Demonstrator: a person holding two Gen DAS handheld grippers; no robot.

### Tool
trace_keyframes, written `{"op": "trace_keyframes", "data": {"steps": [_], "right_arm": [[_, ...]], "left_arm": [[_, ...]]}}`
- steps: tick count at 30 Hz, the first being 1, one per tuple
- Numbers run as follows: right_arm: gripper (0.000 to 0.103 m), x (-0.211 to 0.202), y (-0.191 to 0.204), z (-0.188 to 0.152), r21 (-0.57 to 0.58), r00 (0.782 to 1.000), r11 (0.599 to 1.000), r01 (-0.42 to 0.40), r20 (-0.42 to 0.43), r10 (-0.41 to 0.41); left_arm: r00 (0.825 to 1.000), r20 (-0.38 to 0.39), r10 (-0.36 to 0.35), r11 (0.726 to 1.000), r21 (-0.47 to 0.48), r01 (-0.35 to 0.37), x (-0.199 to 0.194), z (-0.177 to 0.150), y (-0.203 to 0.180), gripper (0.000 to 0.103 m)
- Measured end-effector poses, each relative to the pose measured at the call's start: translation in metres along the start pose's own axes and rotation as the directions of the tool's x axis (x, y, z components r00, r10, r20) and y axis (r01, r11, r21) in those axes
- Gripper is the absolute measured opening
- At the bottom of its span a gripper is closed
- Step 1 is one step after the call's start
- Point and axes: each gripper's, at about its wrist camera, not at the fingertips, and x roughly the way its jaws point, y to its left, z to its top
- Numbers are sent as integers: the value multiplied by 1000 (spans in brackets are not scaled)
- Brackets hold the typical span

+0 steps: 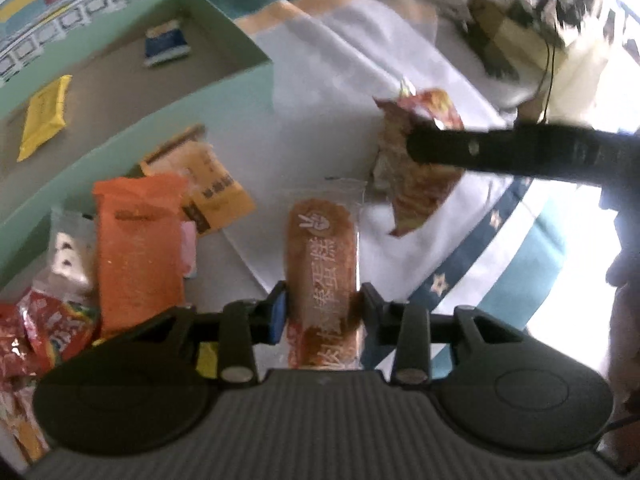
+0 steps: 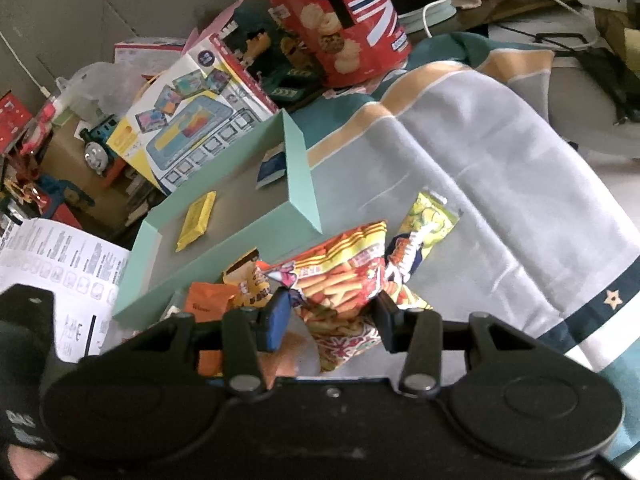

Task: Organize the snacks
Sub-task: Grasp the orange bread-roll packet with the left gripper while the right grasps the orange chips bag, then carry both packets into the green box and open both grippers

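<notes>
In the left wrist view a long brown cake packet in a clear wrapper stands between my left gripper's pads, which press on both its sides. My right gripper is shut on a red-orange bag of stick snacks, held above the cloth; one black finger of that gripper, with the bag, also shows in the left wrist view. A mint-green open box lies at the left, holding a yellow packet and a blue packet.
A pile of loose snacks lies beside the box: an orange packet, a yellow-brown packet, red packets. A green-yellow packet lies behind the held bag. A red cookie tin and a toy box stand beyond.
</notes>
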Motion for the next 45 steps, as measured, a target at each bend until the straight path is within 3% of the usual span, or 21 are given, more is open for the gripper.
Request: {"op": "trace_keyframes", "data": {"steps": [3,7,13,20,24,31,35,36,37,38,39,40,42,45], "right_arm": [[44,-3,7,9,-14,1000,1000,4,22,-3],[44,-4,23,27,-37,999,999,0,44,1],[44,22,73,61,-125,999,992,-32,13,34],[44,100,154,98,-236,995,969,-77,-79,60],[44,161,190,115,-284,992,957,-54,-125,19],[44,258,208,135,-310,980,951,23,-183,-83],[45,281,201,138,-304,979,952,22,-185,-82],[49,284,202,140,-306,981,952,17,-179,-75],[57,286,202,143,-303,982,953,17,-176,-74],[80,286,203,144,-295,982,955,25,-170,-78],[95,284,202,146,-288,986,957,28,-150,-74],[97,278,202,145,-289,991,957,26,-120,-63],[97,268,200,148,-282,992,959,14,-114,-48],[101,251,198,141,-288,993,957,8,-113,-43]], "left_arm": [[998,54,-45,997,-56,48,-17,10,13,37],[989,142,-38,992,-115,55,-44,24,35,37],[973,221,69,969,-245,-13,-78,37,103,37],[954,196,225,915,-379,-138,-89,44,220,37],[948,159,276,889,-418,-189,-74,61,280,37],[944,101,315,867,-436,-243,-35,86,333,37],[941,85,328,857,-446,-258,-17,99,349,37],[938,87,336,854,-447,-265,-16,101,348,40],[933,93,348,852,-447,-273,-17,102,346,58],[927,98,361,849,-446,-283,-19,103,344,72],[918,113,381,844,-447,-295,-22,104,339,94],[908,131,399,841,-446,-305,-26,104,335,100],[898,151,414,843,-436,-316,-34,103,325,100],[907,154,392,852,-434,-294,-42,98,314,100]]}}
